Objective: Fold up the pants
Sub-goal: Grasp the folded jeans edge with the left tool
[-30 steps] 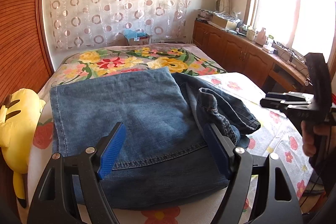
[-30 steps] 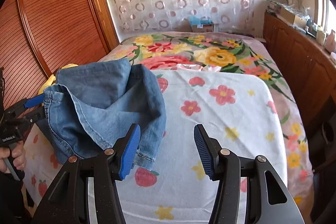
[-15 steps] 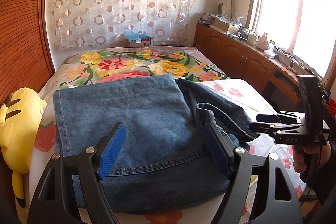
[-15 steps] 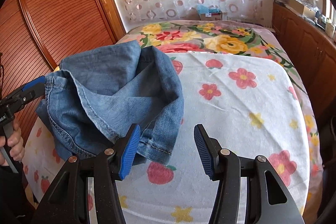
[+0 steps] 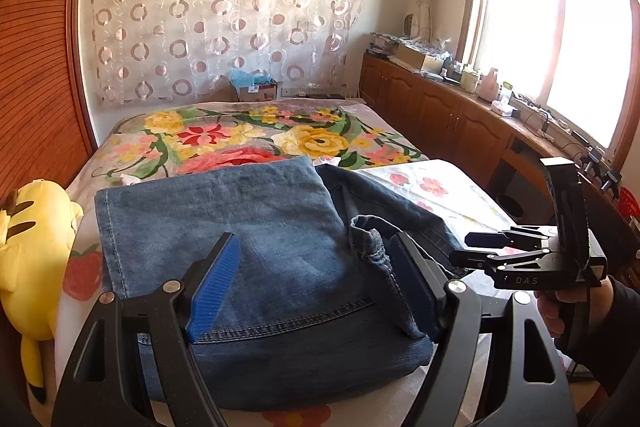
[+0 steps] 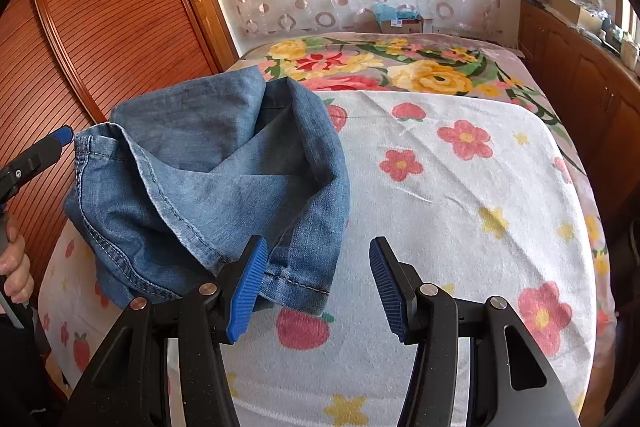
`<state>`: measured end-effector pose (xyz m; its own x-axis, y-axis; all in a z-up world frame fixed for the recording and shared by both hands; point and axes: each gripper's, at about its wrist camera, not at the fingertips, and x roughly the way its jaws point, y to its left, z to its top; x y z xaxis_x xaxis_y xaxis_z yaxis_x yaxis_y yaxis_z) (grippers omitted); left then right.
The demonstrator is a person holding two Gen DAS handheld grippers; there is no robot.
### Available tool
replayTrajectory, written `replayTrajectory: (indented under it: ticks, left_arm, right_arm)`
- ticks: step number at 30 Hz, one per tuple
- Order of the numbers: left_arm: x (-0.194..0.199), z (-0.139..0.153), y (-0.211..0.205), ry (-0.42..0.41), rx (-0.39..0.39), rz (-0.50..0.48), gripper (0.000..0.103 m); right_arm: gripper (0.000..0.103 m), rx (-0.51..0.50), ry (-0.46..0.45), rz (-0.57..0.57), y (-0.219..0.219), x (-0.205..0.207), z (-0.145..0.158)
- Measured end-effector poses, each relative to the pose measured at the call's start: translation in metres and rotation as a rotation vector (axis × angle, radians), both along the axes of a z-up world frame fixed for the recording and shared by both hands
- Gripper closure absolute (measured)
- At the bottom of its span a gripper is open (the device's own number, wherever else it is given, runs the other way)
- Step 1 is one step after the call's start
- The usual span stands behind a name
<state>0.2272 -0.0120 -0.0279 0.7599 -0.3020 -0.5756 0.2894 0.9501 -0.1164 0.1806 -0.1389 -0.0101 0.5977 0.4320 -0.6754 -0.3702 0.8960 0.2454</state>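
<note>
Bedroom setup again: a bed (image 6: 460, 187) covered with a white flowered sheet is used as the folding surface. Nearest in the left wrist view, the left gripper (image 5: 308, 291) is held over the pants (image 5: 240, 235) with its fingers spread wide and nothing pinched between them, though a crumpled hem is seen right against the right-side finger. The denim is already doubled into a thick stack near the bed's left edge, beside a yellow plush toy (image 5: 28, 247). Compared with a second ago, the right gripper (image 6: 316, 283) has been brought lower and closer, fingers half open and empty, its left pad now just beside the loose hem. That messy flap probably gets grabbed next and squared up. Further back, a circle-patterned curtain (image 5: 224, 15) is seen.
</note>
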Motion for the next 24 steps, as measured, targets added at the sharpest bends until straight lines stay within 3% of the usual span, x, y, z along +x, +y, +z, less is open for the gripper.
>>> replayTrajectory:
  ticks: [12,19,21,24]
  left_arm:
    - [0.033,-0.03,-0.032,0.102,0.011,-0.087,0.028]
    - [0.034,-0.035,-0.034,0.132,-0.007,-0.097,0.062]
    - [0.032,-0.034,-0.034,0.128,-0.001,-0.1,0.068]
    - [0.027,-0.029,-0.034,0.11,-0.009,-0.108,0.08]
  right_arm:
    - [0.048,0.029,0.017,0.006,-0.001,0.008,-0.008]
    - [0.048,0.097,0.058,0.051,-0.001,0.016,-0.016]
    - [0.048,0.102,0.058,0.062,-0.001,0.017,-0.016]
    - [0.076,0.086,0.037,0.076,-0.001,0.018,-0.013]
